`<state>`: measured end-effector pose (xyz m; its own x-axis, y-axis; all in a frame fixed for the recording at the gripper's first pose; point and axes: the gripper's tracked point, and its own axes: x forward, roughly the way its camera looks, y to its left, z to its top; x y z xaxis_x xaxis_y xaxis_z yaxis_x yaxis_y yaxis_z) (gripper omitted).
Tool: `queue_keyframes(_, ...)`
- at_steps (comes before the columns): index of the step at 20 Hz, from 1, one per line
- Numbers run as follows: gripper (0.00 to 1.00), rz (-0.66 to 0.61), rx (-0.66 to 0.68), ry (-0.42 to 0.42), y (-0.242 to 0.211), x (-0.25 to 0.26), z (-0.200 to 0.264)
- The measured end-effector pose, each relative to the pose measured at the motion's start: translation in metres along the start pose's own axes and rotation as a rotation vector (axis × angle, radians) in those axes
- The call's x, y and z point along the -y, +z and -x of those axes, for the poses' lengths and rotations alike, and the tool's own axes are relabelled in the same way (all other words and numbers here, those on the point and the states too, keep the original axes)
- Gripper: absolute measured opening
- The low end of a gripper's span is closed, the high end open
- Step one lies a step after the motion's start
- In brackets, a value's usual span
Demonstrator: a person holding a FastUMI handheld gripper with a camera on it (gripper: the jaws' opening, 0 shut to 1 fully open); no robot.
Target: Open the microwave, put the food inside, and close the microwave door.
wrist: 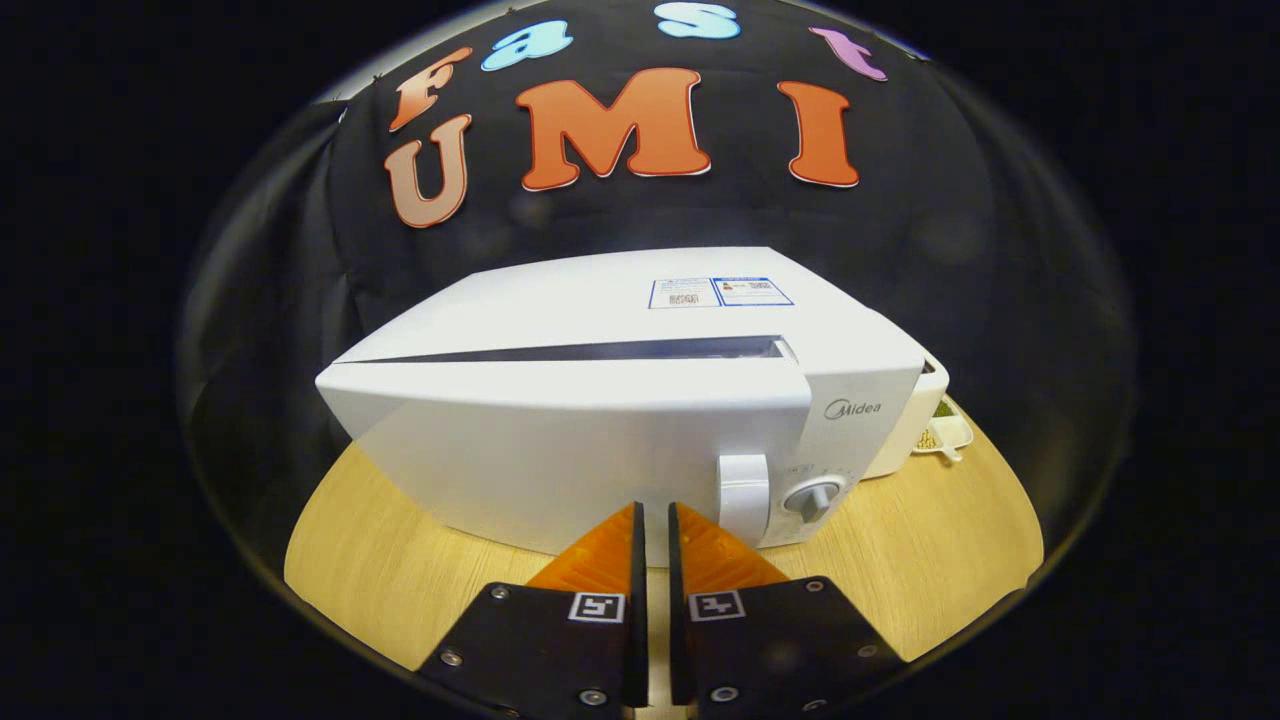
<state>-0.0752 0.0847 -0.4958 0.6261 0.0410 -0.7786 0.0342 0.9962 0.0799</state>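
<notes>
Tongs (pixel 652 512) nearly closed, holding nothing, just short of the microwave (pixel 600 420); door (pixel 560 460) stiff, likely smooth and slippery, best hooked at its handle (pixel 744 497).

One of nearly everything ahead of you.

You have one microwave (pixel 610 420) on one wooden surface (pixel 400 580), with one door handle (pixel 744 497), one dial (pixel 815 497) and two stickers (pixel 720 292) side by side on its top. One white dish of food (pixel 948 432) sits just behind its far corner. One gripper (pixel 652 545) shows two fingers, its jaws nearly closed with nothing between them.
</notes>
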Motion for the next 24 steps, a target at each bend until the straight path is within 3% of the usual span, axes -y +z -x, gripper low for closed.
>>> queue_keyframes(1, 0.05, -0.014, 0.003, 0.010, 0.002, -0.003, -0.002)
queue_keyframes(11, 0.03, 0.024, 0.002, 0.016, 0.005, 0.000, -0.023)
queue_keyframes(14, 0.03, 0.087, 0.029, 0.013, 0.005, -0.001, -0.019)
queue_keyframes(22, 0.09, 0.106, 0.190, 0.020, 0.065, 0.005, 0.060)
queue_keyframes(24, 0.21, 0.109, 0.246, 0.031, 0.089, 0.006, 0.085)
